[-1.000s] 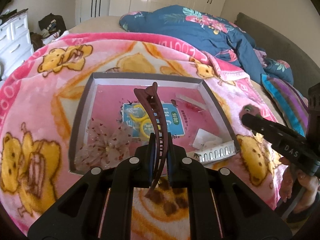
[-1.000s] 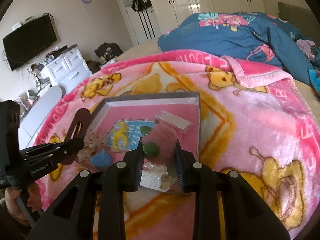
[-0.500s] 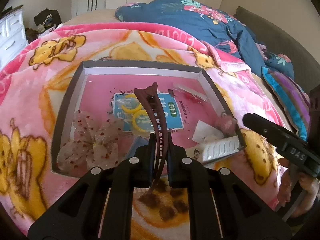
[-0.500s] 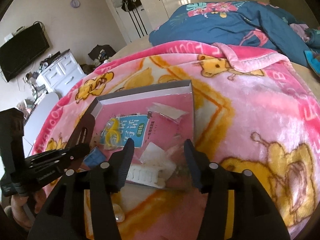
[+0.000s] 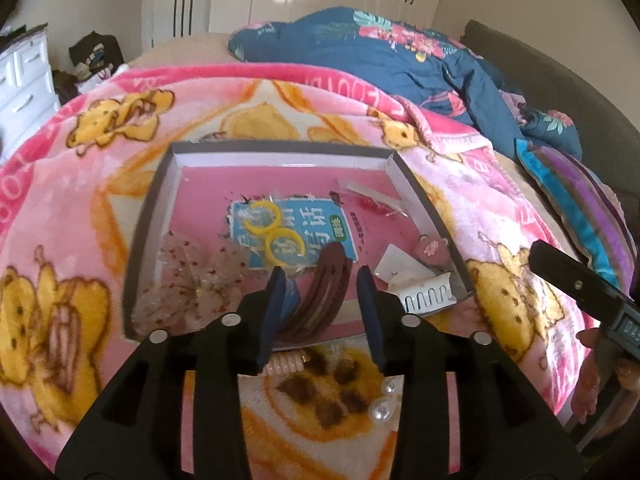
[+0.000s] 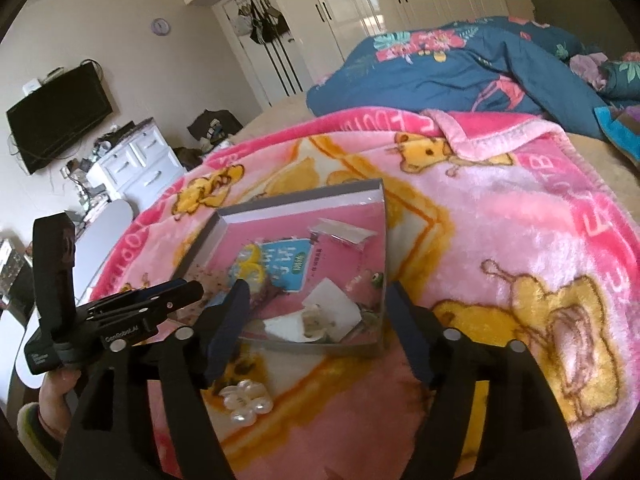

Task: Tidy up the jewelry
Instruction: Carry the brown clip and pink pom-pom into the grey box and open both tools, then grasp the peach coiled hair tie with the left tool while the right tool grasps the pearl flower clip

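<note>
A shallow grey box with a pink floor lies on the pink blanket. A brown hair clip lies in its near edge, between the open fingers of my left gripper, which hold nothing. The box also holds yellow rings on a blue card, a sheer bow, a pink fuzzy clip and a white comb clip. My right gripper is open and empty at the box's near right corner. A pearl flower clip lies on the blanket in front of the box.
A coiled pink hair tie and pearls lie on the blanket just short of the box. A blue floral duvet is heaped at the back. A white dresser and a TV stand at the left.
My left gripper opened and the brown hair clip dropped into the box. My right gripper opened, released the pink fuzzy clip into the box, and pulled back.
</note>
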The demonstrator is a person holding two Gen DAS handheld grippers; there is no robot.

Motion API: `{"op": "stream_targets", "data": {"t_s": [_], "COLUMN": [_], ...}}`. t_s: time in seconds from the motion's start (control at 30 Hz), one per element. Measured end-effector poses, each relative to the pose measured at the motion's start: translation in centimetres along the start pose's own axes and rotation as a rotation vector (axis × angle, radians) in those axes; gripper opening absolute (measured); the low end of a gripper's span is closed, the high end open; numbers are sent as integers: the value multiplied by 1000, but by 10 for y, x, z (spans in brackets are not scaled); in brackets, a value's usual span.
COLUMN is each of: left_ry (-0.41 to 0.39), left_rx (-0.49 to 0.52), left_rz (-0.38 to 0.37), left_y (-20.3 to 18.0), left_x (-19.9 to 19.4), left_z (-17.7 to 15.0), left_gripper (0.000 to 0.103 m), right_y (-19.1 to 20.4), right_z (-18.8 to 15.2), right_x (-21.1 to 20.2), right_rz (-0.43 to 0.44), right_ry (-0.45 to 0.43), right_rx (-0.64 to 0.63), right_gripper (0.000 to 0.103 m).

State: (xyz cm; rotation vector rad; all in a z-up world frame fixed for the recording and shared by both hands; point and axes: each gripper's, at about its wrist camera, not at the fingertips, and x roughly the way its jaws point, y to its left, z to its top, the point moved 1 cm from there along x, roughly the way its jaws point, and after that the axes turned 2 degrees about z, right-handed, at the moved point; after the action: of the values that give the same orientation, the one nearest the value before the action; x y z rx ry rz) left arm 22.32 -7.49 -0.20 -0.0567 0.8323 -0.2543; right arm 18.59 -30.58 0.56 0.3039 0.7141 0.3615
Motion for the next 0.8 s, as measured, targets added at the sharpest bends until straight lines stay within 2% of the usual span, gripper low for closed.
{"op": "stream_targets", "data": {"t_s": [0.13, 0.2, 0.4, 0.8], "left_ry": [-23, -32, -45, -8], "left_rx": [-5, -11, -42, -80], "left_rz": [19, 31, 68, 161], "left_y": [4, 7, 21, 56], "left_x": [-17, -25, -41, -49], "left_z": [0, -2, -9, -42], "left_gripper": [45, 55, 75, 77], "right_y": [10, 14, 27, 51], "right_z": [1, 0, -8, -40], "right_x": [-14, -17, -23, -8], "right_rz": [25, 33, 52, 56], "right_ry": [-17, -18, -11, 76], "right_rx": [-16, -24, -47, -122], "right_gripper": [75, 76, 80, 81]}}
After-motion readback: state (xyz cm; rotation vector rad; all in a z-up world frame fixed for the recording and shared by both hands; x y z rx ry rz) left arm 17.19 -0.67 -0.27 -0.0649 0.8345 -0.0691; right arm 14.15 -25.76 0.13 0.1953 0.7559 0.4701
